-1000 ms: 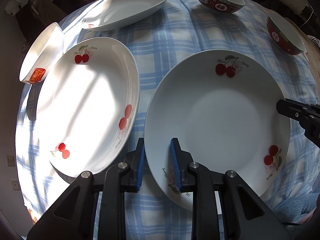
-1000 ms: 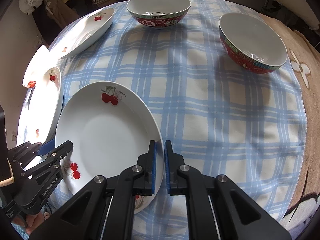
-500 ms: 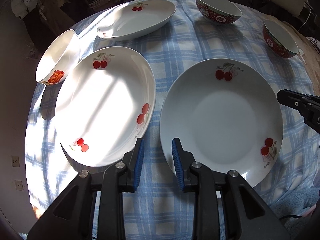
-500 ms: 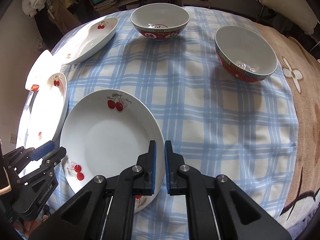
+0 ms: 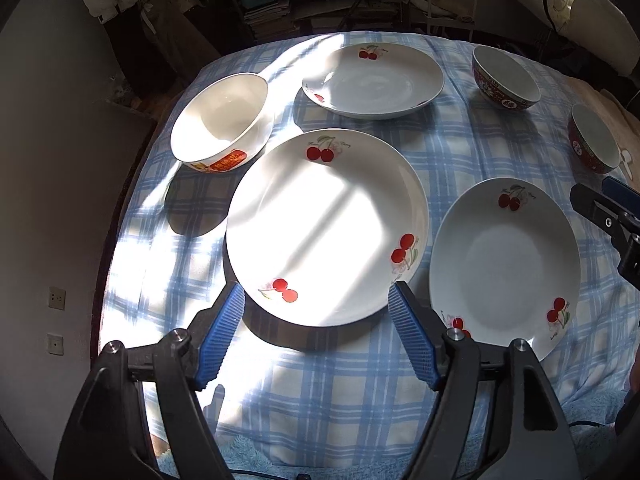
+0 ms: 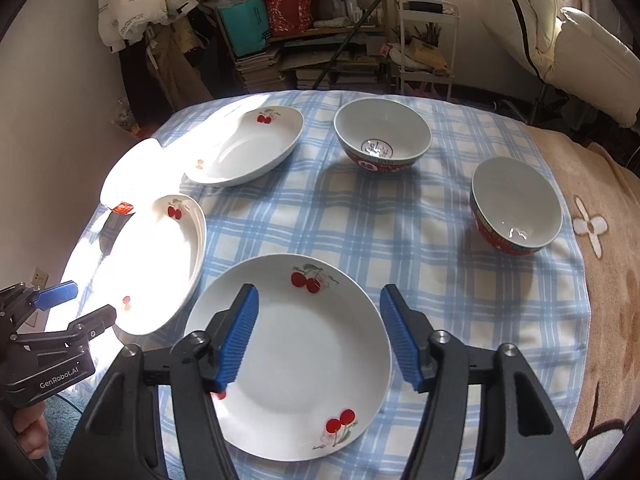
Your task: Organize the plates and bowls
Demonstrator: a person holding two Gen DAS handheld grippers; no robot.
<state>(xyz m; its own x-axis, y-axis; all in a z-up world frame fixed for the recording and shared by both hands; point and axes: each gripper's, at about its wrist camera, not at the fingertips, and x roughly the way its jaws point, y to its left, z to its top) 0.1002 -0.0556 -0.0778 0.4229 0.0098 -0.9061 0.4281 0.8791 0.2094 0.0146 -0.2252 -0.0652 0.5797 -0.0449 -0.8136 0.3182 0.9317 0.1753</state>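
Observation:
Three white cherry-print plates lie on the blue checked tablecloth: a sunlit one [image 5: 326, 226] [image 6: 154, 264], a near right one [image 5: 506, 262] [image 6: 296, 356] and a far one [image 5: 374, 80] [image 6: 244, 146]. A white bowl [image 5: 220, 120] [image 6: 128, 176] sits at the left. Two red-rimmed bowls [image 5: 506, 82] [image 5: 592, 138] stand at the right, also seen in the right wrist view [image 6: 382, 136] [image 6: 516, 206]. My left gripper [image 5: 316, 328] is open and empty, above the near edge of the sunlit plate. My right gripper [image 6: 318, 336] is open and empty above the near right plate.
The round table [image 6: 420, 240] has a wall close on its left. Shelves with books and bags [image 6: 304, 32] stand behind it. A tan blanket with flower print [image 6: 608, 240] lies at the right. A cushioned seat [image 6: 592, 60] sits at the far right.
Both grippers have opened wide and pulled back and up from the near right plate. The left gripper has shifted left, now facing the sunlit plate. The plates have not moved.

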